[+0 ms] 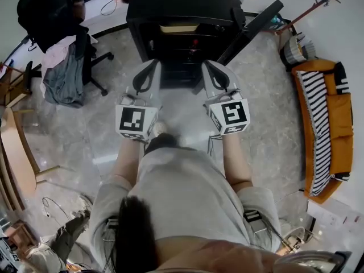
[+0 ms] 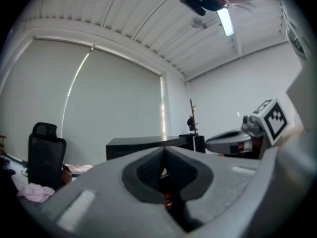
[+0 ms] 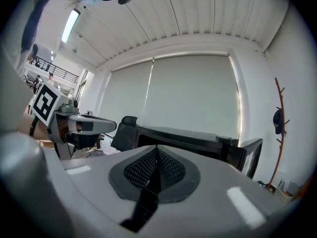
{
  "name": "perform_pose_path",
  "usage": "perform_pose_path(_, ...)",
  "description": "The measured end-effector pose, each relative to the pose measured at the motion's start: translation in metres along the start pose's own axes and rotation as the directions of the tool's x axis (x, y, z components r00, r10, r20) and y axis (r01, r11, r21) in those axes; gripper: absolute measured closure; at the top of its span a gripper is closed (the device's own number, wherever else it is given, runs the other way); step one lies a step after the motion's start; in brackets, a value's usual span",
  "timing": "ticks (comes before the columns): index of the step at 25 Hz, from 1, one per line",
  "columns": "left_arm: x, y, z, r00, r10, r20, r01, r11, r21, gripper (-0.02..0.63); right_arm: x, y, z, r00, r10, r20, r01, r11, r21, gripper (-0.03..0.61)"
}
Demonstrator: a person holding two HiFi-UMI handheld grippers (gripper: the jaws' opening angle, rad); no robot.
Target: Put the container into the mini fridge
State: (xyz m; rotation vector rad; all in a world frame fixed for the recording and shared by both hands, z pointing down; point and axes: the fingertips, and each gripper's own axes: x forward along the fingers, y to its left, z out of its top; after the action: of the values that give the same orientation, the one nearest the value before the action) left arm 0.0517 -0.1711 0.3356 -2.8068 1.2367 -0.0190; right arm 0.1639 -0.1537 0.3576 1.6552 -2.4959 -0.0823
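Observation:
The black mini fridge [image 1: 182, 16] stands on the floor ahead of me, its door [image 1: 256, 27] swung open to the right. A flat beige container [image 1: 179, 28] lies on its upper shelf, with a small red item [image 1: 195, 41] below it. My left gripper [image 1: 153, 66] and right gripper [image 1: 209, 66] are held side by side just in front of the fridge opening, both shut with nothing between the jaws. In the left gripper view the fridge [image 2: 138, 145] shows beyond the jaws. The right gripper view has the fridge [image 3: 198, 143] and its open door [image 3: 251, 157].
A black office chair [image 1: 62, 67] draped with clothes stands at the left. An orange sofa [image 1: 327, 124] with a striped cushion runs along the right. A wooden table [image 1: 17, 152] is at the far left, and a striped basket [image 1: 296, 50] sits right of the fridge door.

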Motion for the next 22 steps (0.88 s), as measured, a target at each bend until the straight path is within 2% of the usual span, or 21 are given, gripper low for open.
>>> perform_pose_path(13,-0.014,-0.024,0.012,1.000,0.002,0.014,-0.002,1.000,0.013,0.612,-0.040,0.004,0.011,0.997,-0.016,0.073,0.011,0.998,0.065,0.581)
perform_pose_path(22,-0.022,-0.033,0.015,1.000,0.020,0.022,-0.020,1.000,0.008,0.612,-0.055,0.010,0.016,0.995,-0.007,0.101,0.000,0.998,0.071,0.581)
